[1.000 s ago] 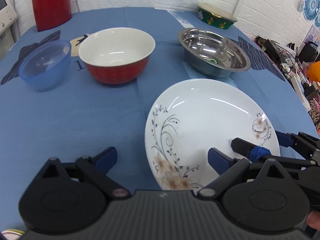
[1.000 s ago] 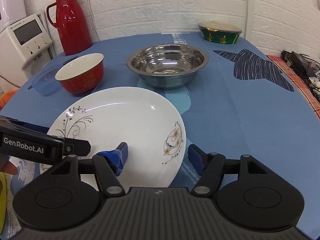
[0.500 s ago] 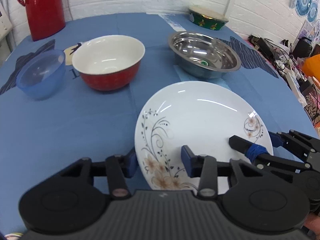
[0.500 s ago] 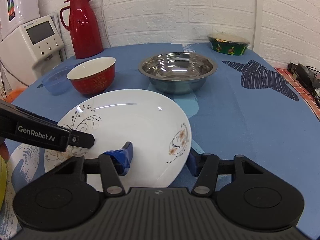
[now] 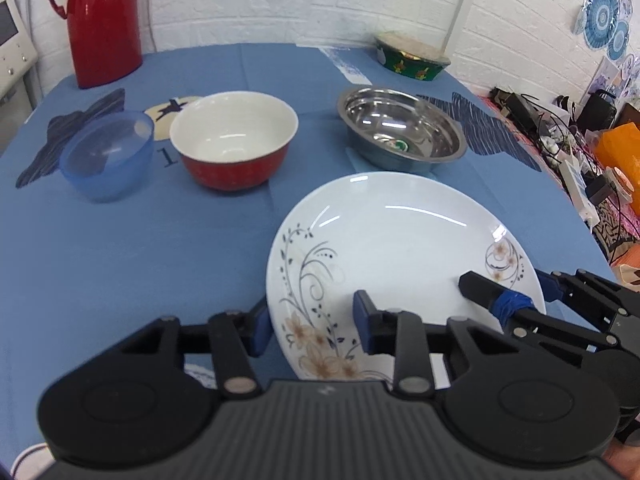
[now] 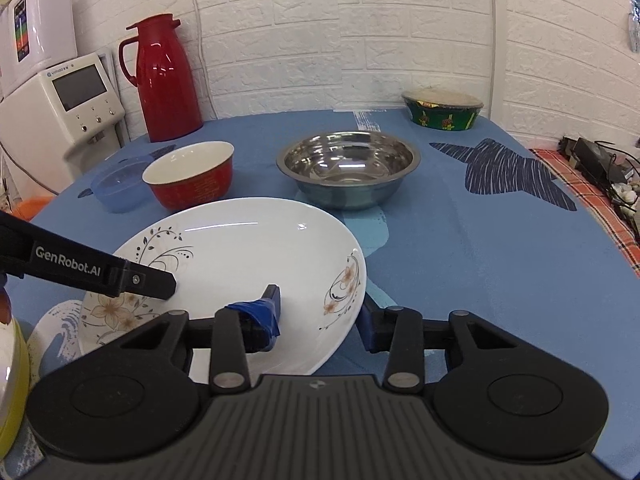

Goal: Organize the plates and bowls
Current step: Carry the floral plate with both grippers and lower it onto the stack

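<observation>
Both grippers are on the same white floral plate (image 5: 400, 248) right now, one on each side of it. The left gripper (image 5: 310, 326) straddles the plate's left rim, one blue pad under the outer edge and the other on the top face next to the brown flower print. Its jaws are closing, with the rim between them, and the pads look like they're already pinching it. The right gripper (image 6: 320, 320) does the same on the opposite rim: its tape-wrapped finger (image 6: 260, 312) lies on the plate's top face and the other pad sits just outside and under the edge by the small flower motif. Those jaws are closing too, rim in between, looking clamped.

In the right wrist view the plate looks tilted, its near right edge raised off the blue tablecloth (image 6: 480, 260); I can't tell whether the far edge is touching the cloth.

Behind the plate there's a row of bowls. The steel bowl (image 5: 402, 128) is just past the plate's far edge, upright and empty apart from a small sticker inside. To its left is the red bowl with a white inside (image 5: 234, 140), and just left of that, close to touching it, the translucent blue plastic bowl (image 5: 106, 156). A green patterned bowl (image 5: 412, 58) sits at the back near the brick wall, well apart from the rest. A red thermos jug (image 5: 102, 20) stands at the back left corner, and a white appliance with a screen (image 6: 64, 108) is just off the table beside it.
</observation>
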